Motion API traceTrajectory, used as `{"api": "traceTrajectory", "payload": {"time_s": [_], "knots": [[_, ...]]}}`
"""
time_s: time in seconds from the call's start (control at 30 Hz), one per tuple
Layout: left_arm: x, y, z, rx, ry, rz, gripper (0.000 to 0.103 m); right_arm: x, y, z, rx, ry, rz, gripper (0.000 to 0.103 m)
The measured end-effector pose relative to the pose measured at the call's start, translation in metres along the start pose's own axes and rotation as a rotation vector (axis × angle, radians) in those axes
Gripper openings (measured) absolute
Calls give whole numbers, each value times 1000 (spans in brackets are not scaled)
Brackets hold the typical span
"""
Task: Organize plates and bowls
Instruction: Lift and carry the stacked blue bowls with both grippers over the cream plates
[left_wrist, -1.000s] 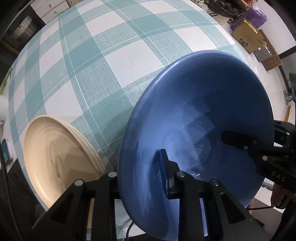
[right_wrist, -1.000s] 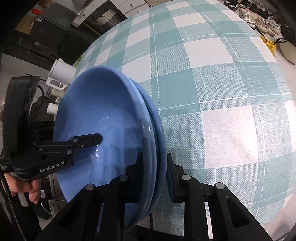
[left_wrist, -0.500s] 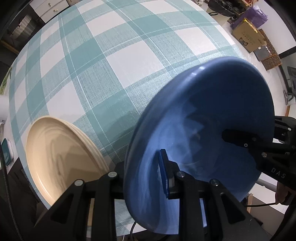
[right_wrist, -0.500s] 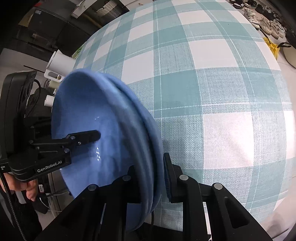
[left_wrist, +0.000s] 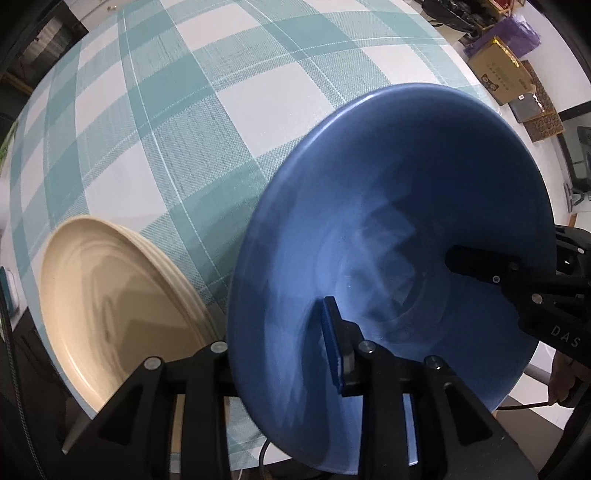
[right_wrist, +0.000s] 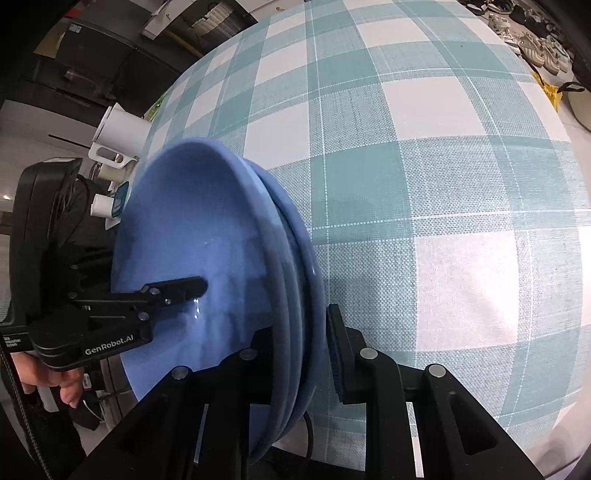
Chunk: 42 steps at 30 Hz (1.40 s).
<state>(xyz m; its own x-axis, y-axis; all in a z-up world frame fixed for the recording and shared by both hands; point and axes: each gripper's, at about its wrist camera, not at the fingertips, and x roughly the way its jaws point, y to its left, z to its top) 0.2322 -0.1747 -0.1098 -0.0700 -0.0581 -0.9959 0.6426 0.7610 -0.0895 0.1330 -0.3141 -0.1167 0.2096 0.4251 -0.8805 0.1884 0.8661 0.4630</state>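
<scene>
Blue plates (right_wrist: 221, 266), stacked, glazed, likely slippery and breakable, are pinched at their six o'clock rim by both the left gripper (left_wrist: 280, 354) and the right gripper (right_wrist: 295, 354).

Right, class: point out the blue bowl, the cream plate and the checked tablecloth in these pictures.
blue bowl (left_wrist: 424, 206), left wrist view, on its inner wall.
cream plate (left_wrist: 110, 295), left wrist view, on its inner face.
checked tablecloth (right_wrist: 424, 177), right wrist view, on a bare teal square.

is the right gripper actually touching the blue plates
Cannot tell. In the right wrist view, the right gripper straddles the rims of the stacked blue plates, but a gap shows at its right finger, and the left finger's contact is hidden.
</scene>
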Motion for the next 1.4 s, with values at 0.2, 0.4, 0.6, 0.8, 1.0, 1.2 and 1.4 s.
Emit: {"api": "traceTrajectory", "payload": {"time_s": [0.2,0.4,0.6,0.8,1.0,1.2,1.4], "knots": [[10,3,-4,-18,36,-52,33,2,-1,0,27,28,13,20],[12,9,1,-75,102,-121,32,-1,-5,6,85,41,32,20],[13,16,4,-95,114,-139,32,-6,0,6,76,60,24,20],[14,17,6,-93,138,-141,32,-12,2,13,88,56,30,20],[13,22,20,-121,121,-153,32,-12,3,14,85,56,43,20],[23,17,10,-121,112,-136,31,-4,8,13,41,44,21,19],[29,13,8,-122,75,-98,34,-1,29,6,-136,-21,-98,18]]}}
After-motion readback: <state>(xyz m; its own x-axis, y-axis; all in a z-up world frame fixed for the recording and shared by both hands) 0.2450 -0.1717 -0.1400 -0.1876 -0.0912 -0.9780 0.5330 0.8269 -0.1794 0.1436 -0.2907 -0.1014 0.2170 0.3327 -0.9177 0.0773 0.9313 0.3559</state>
